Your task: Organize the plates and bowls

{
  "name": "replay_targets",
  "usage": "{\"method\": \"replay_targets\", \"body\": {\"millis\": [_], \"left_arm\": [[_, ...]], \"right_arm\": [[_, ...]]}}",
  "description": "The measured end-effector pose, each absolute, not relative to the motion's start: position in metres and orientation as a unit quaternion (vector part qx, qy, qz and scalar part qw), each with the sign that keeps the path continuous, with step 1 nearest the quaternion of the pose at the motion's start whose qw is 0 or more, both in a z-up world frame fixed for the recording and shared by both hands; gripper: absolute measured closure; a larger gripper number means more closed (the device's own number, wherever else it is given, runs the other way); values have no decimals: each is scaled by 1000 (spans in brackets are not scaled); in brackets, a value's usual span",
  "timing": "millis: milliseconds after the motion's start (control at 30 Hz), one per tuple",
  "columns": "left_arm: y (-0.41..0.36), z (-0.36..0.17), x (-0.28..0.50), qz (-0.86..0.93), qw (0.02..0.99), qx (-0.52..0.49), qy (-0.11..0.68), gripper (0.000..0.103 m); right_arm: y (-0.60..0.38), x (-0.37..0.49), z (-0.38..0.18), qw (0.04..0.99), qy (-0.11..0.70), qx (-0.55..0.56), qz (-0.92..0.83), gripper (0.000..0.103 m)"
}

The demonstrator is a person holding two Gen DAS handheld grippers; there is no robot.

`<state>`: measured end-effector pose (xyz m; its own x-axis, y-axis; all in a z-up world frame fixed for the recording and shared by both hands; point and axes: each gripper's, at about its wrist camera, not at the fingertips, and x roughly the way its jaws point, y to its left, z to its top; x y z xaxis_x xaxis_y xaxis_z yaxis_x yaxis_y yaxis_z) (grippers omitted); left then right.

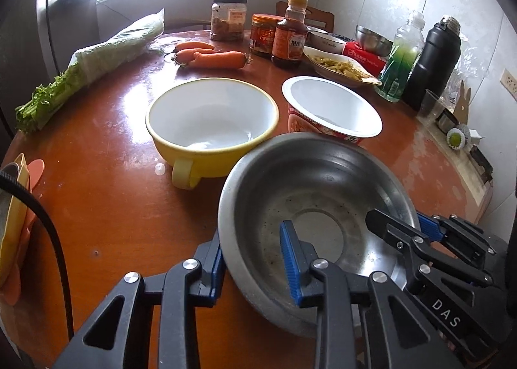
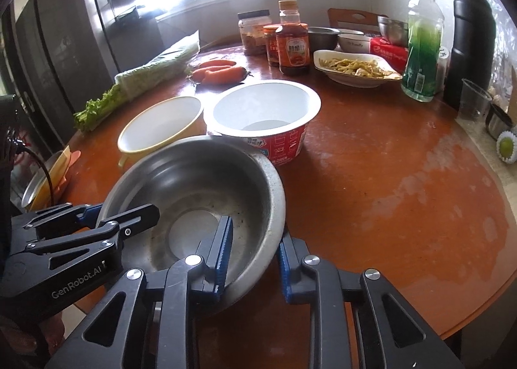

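Left gripper [image 1: 255, 265] pinches the steel bowl's [image 1: 310, 188] wall at its 7 o'clock rim, one pad inside, one outside. Right gripper [image 2: 255, 259] pinches the same bowl's wall at 5 o'clock. The bowl sits near the front edge of the round table [image 2: 387, 194]. At the bowl's 11 o'clock: one yellow bowl [image 1: 210, 117]; at 1 o'clock: one noodle cup [image 1: 329, 107]. Beyond, three carrots [image 1: 213, 59].

Both wrist cameras look steeply down along their fingers, close over the steel bowl [image 1: 310, 207] — left view from its left side, right from its right — sharing the round table [image 2: 387, 181].
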<state>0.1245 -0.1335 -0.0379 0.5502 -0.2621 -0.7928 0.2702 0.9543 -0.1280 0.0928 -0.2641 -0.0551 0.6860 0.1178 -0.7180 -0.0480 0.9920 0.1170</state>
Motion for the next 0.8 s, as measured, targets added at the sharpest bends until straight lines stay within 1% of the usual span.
{"method": "replay_targets", "body": {"millis": [367, 567, 800], "left_arm": [[-83, -31, 90, -128, 882, 10, 454, 71], [-50, -34, 80, -99, 885, -5, 455, 71], [-37, -34, 79, -89, 889, -10, 450, 71]], "right_arm": [[-219, 71, -37, 921, 379, 18, 91, 76], [-183, 71, -45, 914, 389, 2, 115, 76], [-165, 74, -54, 907, 403, -4, 121, 75]]}}
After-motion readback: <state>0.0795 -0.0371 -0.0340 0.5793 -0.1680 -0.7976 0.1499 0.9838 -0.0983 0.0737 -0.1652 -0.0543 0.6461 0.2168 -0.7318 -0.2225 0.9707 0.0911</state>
